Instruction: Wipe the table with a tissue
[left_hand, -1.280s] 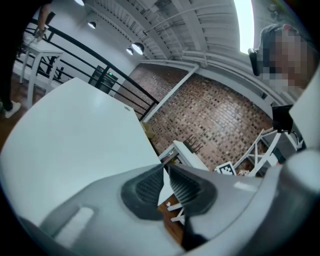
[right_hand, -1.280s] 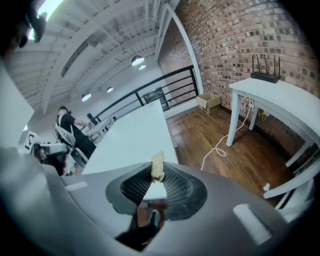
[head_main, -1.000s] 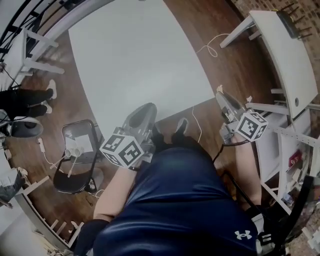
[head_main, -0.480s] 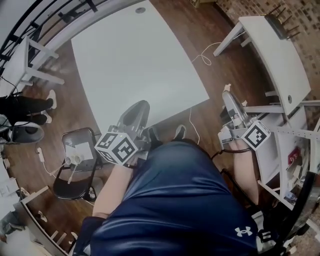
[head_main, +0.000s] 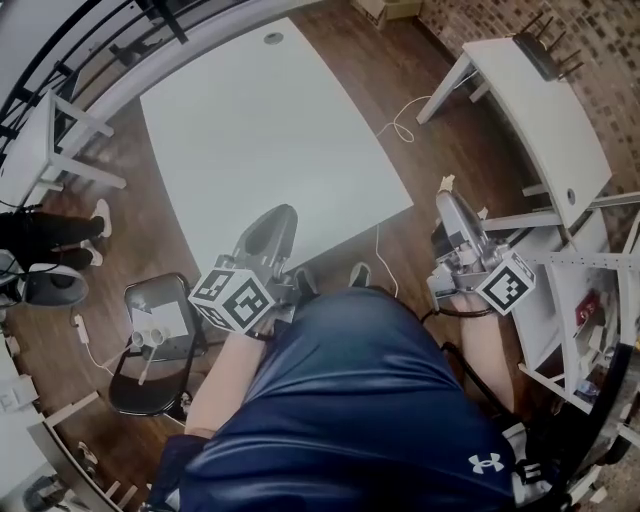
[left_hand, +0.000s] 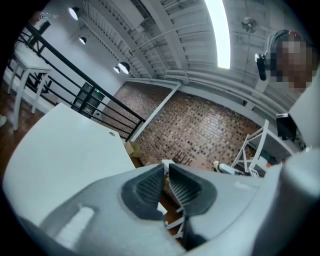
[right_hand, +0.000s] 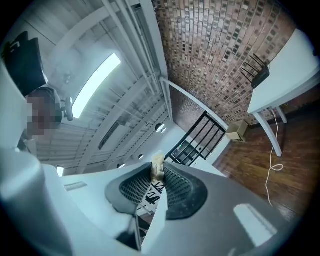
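The large white table (head_main: 260, 120) stands in front of me, its near edge just beyond my left gripper (head_main: 283, 215). That gripper hovers over the near edge, jaws shut with nothing between the ribbed pads (left_hand: 150, 187); the left gripper view shows the tabletop (left_hand: 60, 150) below left of the left gripper (left_hand: 166, 167). My right gripper (head_main: 447, 190) is held off the table's right side, over the wooden floor. It is shut on a small crumpled scrap of tissue (right_hand: 157, 164) that pokes out at the tips of the right gripper (right_hand: 156, 170). The tissue (head_main: 446, 182) shows as a pale speck in the head view.
A second white desk (head_main: 545, 110) stands at the right, with a white shelf frame (head_main: 590, 300) beside it. A black chair (head_main: 150, 335) with papers sits at lower left. A white cable (head_main: 400, 125) lies on the floor. A person's legs (head_main: 50, 225) are at the left.
My head view has pulled back and up, so more of the table's far edge shows. Both grippers stay close to my body, the right one still pinching the tissue.
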